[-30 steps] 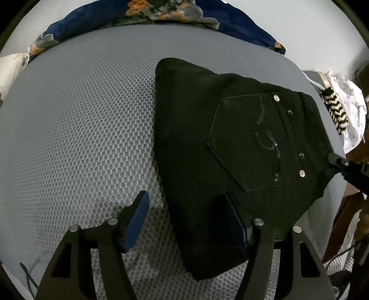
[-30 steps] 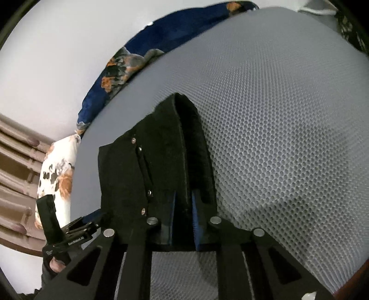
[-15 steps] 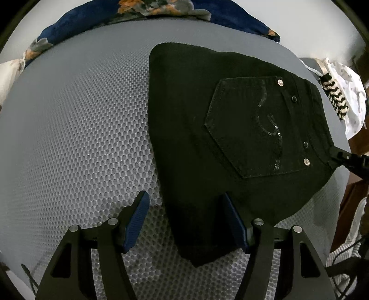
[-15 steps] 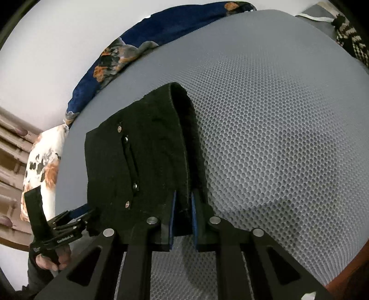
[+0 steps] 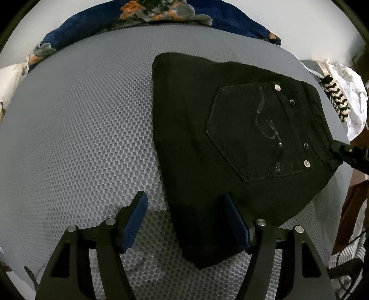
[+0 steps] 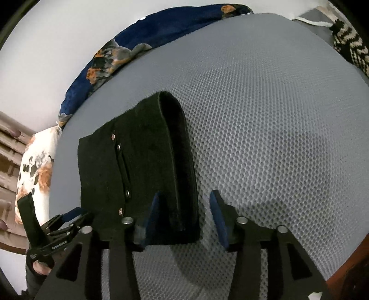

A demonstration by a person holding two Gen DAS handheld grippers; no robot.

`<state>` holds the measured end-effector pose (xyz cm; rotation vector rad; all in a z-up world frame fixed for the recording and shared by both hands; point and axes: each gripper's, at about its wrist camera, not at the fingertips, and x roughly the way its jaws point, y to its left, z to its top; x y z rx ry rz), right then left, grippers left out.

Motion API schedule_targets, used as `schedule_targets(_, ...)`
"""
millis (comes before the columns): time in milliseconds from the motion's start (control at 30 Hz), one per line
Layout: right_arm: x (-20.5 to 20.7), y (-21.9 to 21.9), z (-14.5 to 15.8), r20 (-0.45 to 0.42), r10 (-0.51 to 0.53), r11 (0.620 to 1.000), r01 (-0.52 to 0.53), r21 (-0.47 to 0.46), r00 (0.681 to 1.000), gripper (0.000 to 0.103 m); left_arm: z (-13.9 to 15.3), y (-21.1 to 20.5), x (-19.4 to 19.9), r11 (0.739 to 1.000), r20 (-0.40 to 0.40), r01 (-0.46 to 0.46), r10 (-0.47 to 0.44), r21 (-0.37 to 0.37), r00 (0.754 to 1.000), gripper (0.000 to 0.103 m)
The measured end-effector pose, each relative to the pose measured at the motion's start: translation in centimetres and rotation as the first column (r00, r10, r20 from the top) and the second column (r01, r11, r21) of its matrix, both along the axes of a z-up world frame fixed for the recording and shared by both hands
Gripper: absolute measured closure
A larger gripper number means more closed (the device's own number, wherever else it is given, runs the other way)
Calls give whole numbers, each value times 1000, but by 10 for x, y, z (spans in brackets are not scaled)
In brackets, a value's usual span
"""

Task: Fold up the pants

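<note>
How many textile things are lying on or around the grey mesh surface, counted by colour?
Black: 1, the folded pants
Dark blue with flowers: 1, the blanket
White with flowers: 1, the pillow
Black-and-white zigzag knit: 1, the knit piece
White with small dots: 1, the cloth
Total: 5

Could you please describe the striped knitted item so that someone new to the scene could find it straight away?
Start at the grey mesh surface where the folded black pants lie. Beyond the pants' waistband side, at the surface's edge, sits the striped knit, against pale printed fabric. Its black-and-cream zigzag bands set it apart from everything nearby.
</note>
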<state>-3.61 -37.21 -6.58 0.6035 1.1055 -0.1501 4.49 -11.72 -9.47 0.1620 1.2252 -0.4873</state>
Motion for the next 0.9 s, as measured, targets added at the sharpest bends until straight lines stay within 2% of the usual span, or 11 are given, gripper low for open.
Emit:
schedule_targets(33, 2, 0, 1, 3, 4, 1000, -4, 0, 1000, 46, 1, 1, 1, 1000, 2, -5, 5, -2, 1000, 33)
schedule_targets(67, 4, 0, 2, 6, 8, 1000, -8, 0, 1000, 46, 3, 4, 3, 1000, 2, -11, 12, -8, 1000, 33)
schedule_targets(367, 24, -10, -11, -19, 38, 999, -37, 37, 999, 45, 4, 24, 22, 997, -40, -60, 57, -57, 998, 33)
schedule_targets(533, 31, -11, -17, -29, 61, 997, -60, 41, 998, 40, 3, 22, 29, 994, -70, -67, 61, -81, 996, 33)
schedule_targets(733, 34, -15, -24, -26, 88, 993, -86, 76, 996, 37, -4, 29, 44, 975, -177, -114, 81, -188, 981, 33)
schedule_targets(900, 34, -31, -38, -4, 118, 970, -115, 214, 993, 36, -13, 40, 57, 939, -284, -171, 83, -298, 955, 33)
